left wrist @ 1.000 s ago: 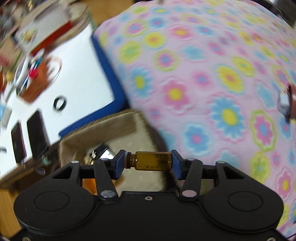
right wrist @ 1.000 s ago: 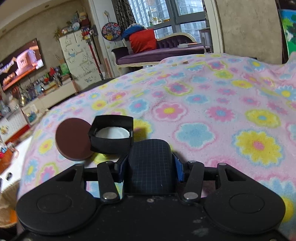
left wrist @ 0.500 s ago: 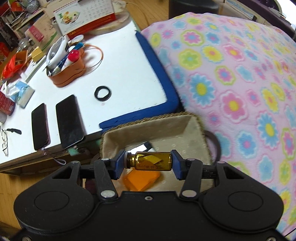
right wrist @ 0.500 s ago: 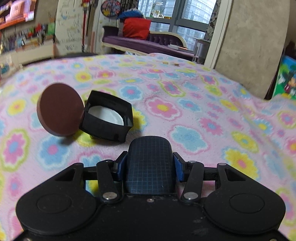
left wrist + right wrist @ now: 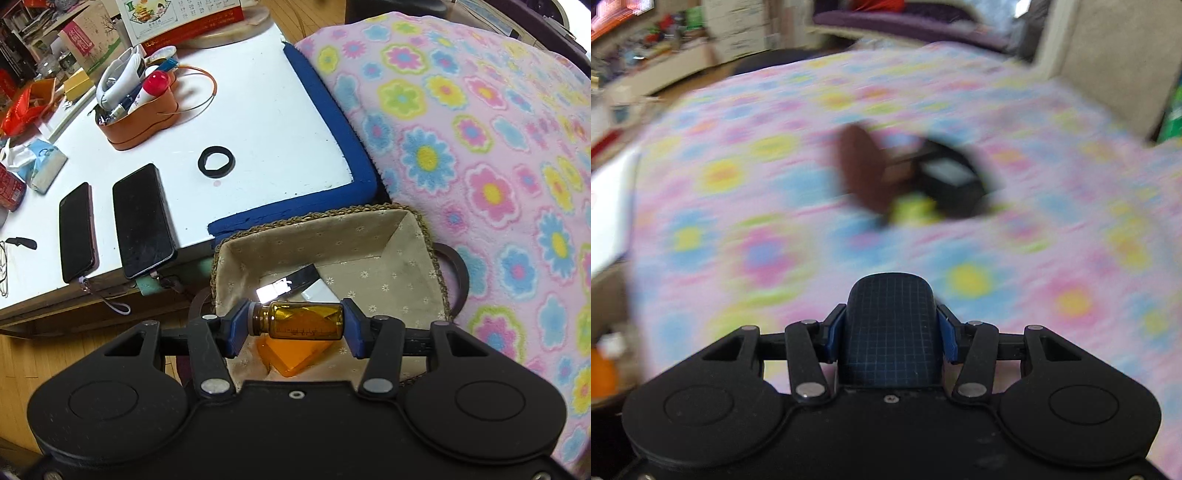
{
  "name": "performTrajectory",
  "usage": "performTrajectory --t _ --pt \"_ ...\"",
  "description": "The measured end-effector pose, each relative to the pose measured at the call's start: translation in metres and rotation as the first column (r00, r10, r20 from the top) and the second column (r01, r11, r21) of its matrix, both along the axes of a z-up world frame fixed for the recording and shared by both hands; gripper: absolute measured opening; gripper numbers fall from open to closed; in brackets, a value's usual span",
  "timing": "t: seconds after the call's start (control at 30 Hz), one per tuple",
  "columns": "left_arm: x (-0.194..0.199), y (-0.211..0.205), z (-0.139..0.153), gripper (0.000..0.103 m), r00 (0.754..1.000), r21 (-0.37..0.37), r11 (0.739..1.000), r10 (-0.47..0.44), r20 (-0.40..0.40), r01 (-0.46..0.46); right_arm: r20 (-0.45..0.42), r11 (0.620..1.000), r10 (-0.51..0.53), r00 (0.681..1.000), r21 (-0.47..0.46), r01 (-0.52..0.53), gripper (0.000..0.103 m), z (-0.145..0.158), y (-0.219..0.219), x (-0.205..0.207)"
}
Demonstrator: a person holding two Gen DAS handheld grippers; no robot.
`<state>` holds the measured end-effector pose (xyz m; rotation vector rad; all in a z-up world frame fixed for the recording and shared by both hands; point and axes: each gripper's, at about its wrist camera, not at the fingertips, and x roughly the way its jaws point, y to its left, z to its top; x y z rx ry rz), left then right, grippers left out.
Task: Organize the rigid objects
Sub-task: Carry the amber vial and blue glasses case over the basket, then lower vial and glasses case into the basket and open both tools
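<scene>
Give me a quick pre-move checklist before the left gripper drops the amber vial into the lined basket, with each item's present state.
1. Left gripper grip on amber vial: ok, held end to end between the blue pads.
2. Vial over the lined basket: ok, basket interior shows directly behind it.
3. Landing room: ok, the orange piece and a shiny dark item lie inside, with bare lining beside them.
4. Vial intact and capped: cannot tell, the neck is pressed into the pad.
5. Right gripper load secure: ok, shut on the dark gridded object.
6. Right side clear of the basket: cannot tell, that view is blurred.
</scene>
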<state>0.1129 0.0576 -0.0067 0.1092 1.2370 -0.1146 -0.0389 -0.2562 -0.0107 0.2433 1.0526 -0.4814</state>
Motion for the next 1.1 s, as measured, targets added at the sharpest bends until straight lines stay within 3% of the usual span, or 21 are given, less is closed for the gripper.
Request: performTrajectory --t 0.1,0.23,0.5,0.8,1.1 --pt "0.0 0.001 -0.002 0.05 1.0 0.002 1.0 0.005 -0.008 -0.005 0.014 0.989 0.113 0.994 0.091 -0.114 0.05 0.0 0.043 0.021" --pt "0.001 0.004 -0.006 0.05 1.0 0.019 1.0 0.022 -0.018 -0.022 0.026 0.944 0.238 0.971 0.228 -0.237 0.05 -0.006 0.095 0.056" --pt "0.004 0.016 -0.014 0.05 0.995 0.022 0.996 0.082 -0.054 -0.081 0.033 0.887 0.403 0.915 0.233 -0.399 0.05 -0.003 0.18 0.107" --pt "0.007 0.014 -0.02 0.05 0.994 0.041 0.996 0.076 -0.076 -0.073 0.033 0.884 0.429 0.903 0.187 -0.427 0.05 0.006 0.197 0.121" --pt "0.011 0.015 -0.027 0.05 0.988 0.028 0.996 0.088 -0.129 -0.085 -0.011 0.886 0.432 0.902 0.194 -0.422 0.05 -0.01 0.196 0.133"
